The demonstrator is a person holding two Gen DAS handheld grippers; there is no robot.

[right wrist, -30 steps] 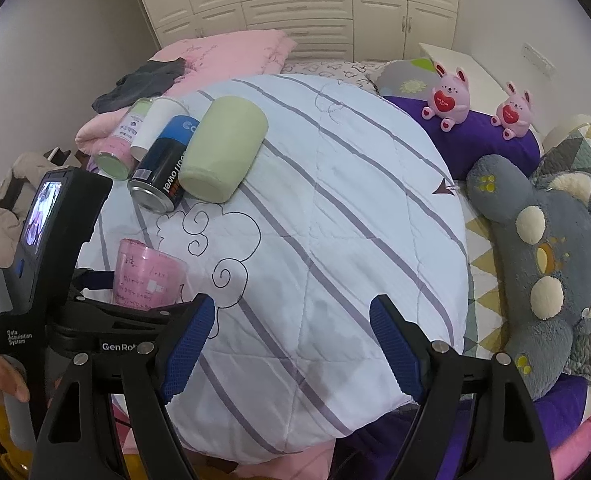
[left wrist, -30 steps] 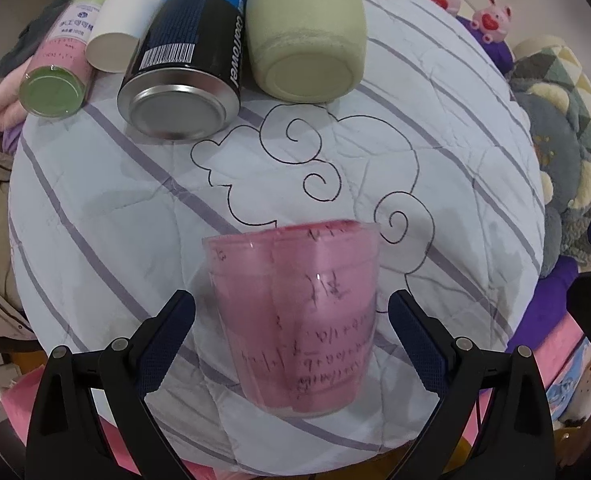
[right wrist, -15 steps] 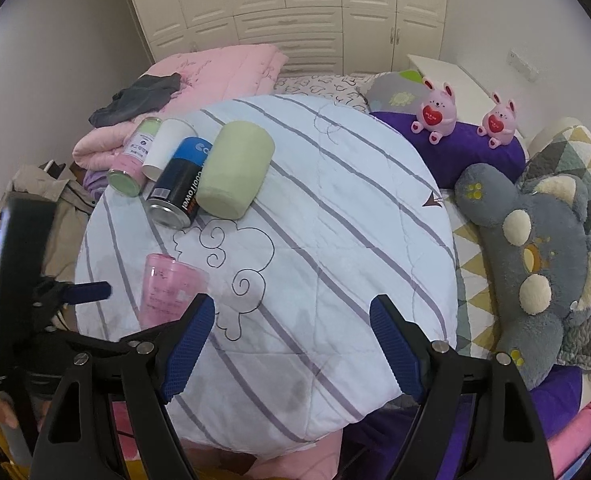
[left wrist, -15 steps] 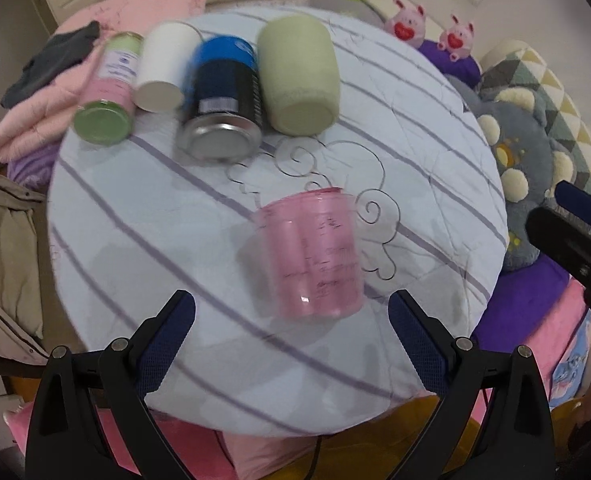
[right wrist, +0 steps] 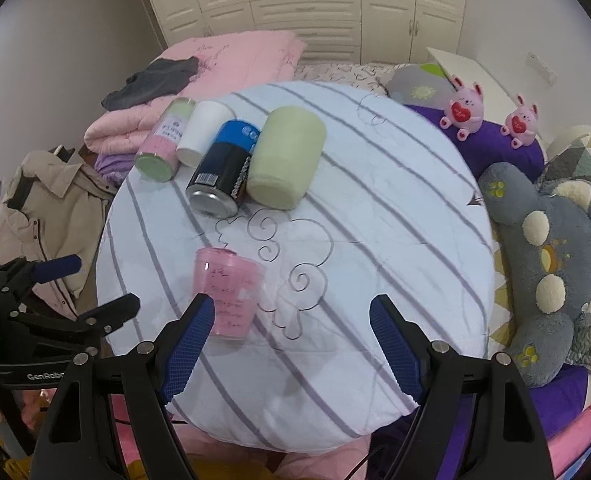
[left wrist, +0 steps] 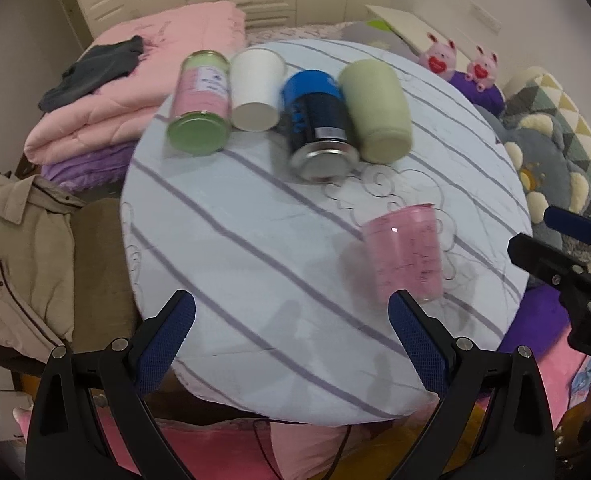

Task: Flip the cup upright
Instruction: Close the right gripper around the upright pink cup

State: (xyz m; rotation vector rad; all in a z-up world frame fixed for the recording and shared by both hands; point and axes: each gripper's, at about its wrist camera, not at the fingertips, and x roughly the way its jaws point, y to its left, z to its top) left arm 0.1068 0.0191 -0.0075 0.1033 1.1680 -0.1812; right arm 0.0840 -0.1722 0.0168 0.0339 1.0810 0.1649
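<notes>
Surface: you work over a round white cushion with grey-purple stripes and a cloud outline (right wrist: 375, 208), raised among bedding.
Room: cream wardrobe doors (right wrist: 307, 4) stand behind; a folded pink quilt (left wrist: 143, 80) lies at far left, a beige jacket (left wrist: 19, 256) at near left, and a grey plush toy (right wrist: 543, 276) at right.
Cup: the translucent pink plastic cup with handwriting (right wrist: 228, 295) stands on the cushion's near left part with its wide mouth up, just this side of the cloud drawing.
Left gripper (left wrist: 291, 344): your blue-padded fingers are spread wide and hold nothing; the cup sits off to the right of the gap, its base just behind the right fingertip in this view.
Right gripper (right wrist: 291, 346): fingers spread wide and empty; the cup shows just behind the left fingertip, and whether they touch cannot be told.
Far row: a green-lidded jar with pink label (left wrist: 201, 108), a white paper cup (left wrist: 255, 90), a blue and black can (left wrist: 319, 124) and a pale green mug (left wrist: 377, 110) lie on their sides, packed together, well apart from the pink cup.
Edges: the cup stands near the cushion's front rim; bare striped fabric spreads to its right and centre.
</notes>
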